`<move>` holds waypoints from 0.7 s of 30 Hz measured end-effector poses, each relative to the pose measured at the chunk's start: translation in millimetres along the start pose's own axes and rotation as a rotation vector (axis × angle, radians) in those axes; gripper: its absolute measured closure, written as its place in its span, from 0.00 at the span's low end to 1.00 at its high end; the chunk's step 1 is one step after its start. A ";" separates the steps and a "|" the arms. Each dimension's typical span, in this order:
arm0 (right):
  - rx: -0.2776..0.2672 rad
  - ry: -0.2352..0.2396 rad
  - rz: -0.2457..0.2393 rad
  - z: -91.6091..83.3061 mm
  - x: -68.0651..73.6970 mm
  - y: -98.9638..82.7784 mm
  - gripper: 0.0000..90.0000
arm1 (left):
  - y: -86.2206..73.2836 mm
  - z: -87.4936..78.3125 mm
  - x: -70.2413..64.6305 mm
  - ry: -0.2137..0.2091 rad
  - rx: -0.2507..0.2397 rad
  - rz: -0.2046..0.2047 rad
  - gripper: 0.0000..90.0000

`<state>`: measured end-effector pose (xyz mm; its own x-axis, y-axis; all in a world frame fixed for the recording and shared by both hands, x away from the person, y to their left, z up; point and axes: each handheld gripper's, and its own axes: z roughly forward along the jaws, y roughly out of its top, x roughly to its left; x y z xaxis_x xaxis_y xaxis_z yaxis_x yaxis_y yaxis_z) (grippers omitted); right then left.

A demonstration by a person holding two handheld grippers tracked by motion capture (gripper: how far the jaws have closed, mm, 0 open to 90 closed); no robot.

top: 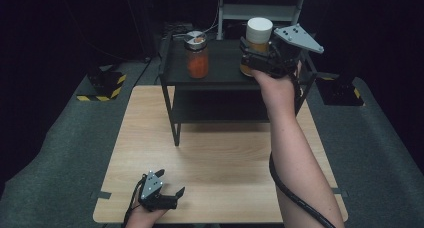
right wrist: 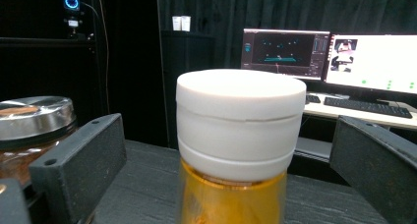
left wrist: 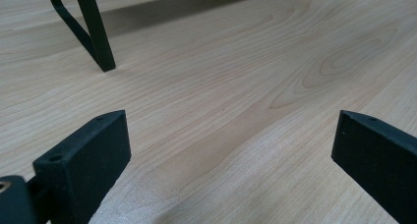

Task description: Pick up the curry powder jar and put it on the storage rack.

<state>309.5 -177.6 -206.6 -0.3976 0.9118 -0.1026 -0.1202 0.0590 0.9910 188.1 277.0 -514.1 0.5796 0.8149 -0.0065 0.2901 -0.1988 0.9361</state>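
— On the black shelf unit [top: 220, 77] at the far end of the surface [top: 220, 158], which bottle is the right gripper [top: 260, 58] at?

— The amber bottle with the white cap [top: 258, 38]. It stands upright on the top shelf, toward its right side. In the right gripper view that bottle [right wrist: 240, 135] rises between the two black jaws, with a clear gap to each side; the pads do not press on it. The jaws stand wide apart and hold nothing.

— And the other jar?

— The orange jar with the metal lid [top: 197, 54] stands upright on the same shelf, well to the left of the amber bottle. In the right gripper view its lid [right wrist: 34, 113] shows behind the left-hand jaw.

— Where is the left gripper [top: 167, 190]?

— Low at the near edge of the surface, in the person's left hand, well apart from the shelf unit. In the left gripper view its jaws are spread wide with bare wood [left wrist: 236, 116] between them, gripping nothing. A black leg of the shelf unit [left wrist: 96, 32] stands farther off.

— What is behind the shelf?

— Two lit monitors [right wrist: 329, 54] and a keyboard [right wrist: 366, 106] on a desk.
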 end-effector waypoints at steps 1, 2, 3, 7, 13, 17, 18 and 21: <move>-0.001 0.001 0.000 -1.0 0.0 -0.5 0.00 | 0.0 0.2 -0.1 0.000 0.000 0.000 0.02; -0.001 0.003 0.000 -2.4 0.0 -0.9 0.00 | 0.3 0.1 -0.1 0.000 0.002 0.003 0.02; -0.001 0.003 0.002 -4.1 0.3 -1.9 0.00 | 0.3 0.1 -0.1 0.000 0.002 0.003 0.02; 0.001 0.002 -0.002 -7.6 1.6 -4.8 0.00 | 0.5 0.1 -0.9 0.003 0.002 0.006 0.02; -0.004 0.027 0.007 -16.5 0.7 -10.9 0.00 | 0.3 -0.1 -1.1 0.003 0.003 0.005 0.02; -0.002 0.039 0.002 -23.0 2.4 -15.3 0.00 | 0.3 -0.1 -1.6 0.005 0.003 0.007 0.02; -0.003 0.041 -0.001 -24.2 2.8 -16.4 0.00 | 0.3 -0.1 -1.6 0.005 0.002 0.006 0.02; 0.000 0.045 -0.008 -29.6 4.2 -19.6 0.00 | 0.0 -0.3 -2.2 0.009 0.001 0.006 0.02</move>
<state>283.2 -186.9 -229.0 -0.4367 0.8923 -0.1145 -0.1235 0.0667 0.9901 186.5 275.4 -514.0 0.5745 0.8185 0.0022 0.2872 -0.2041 0.9359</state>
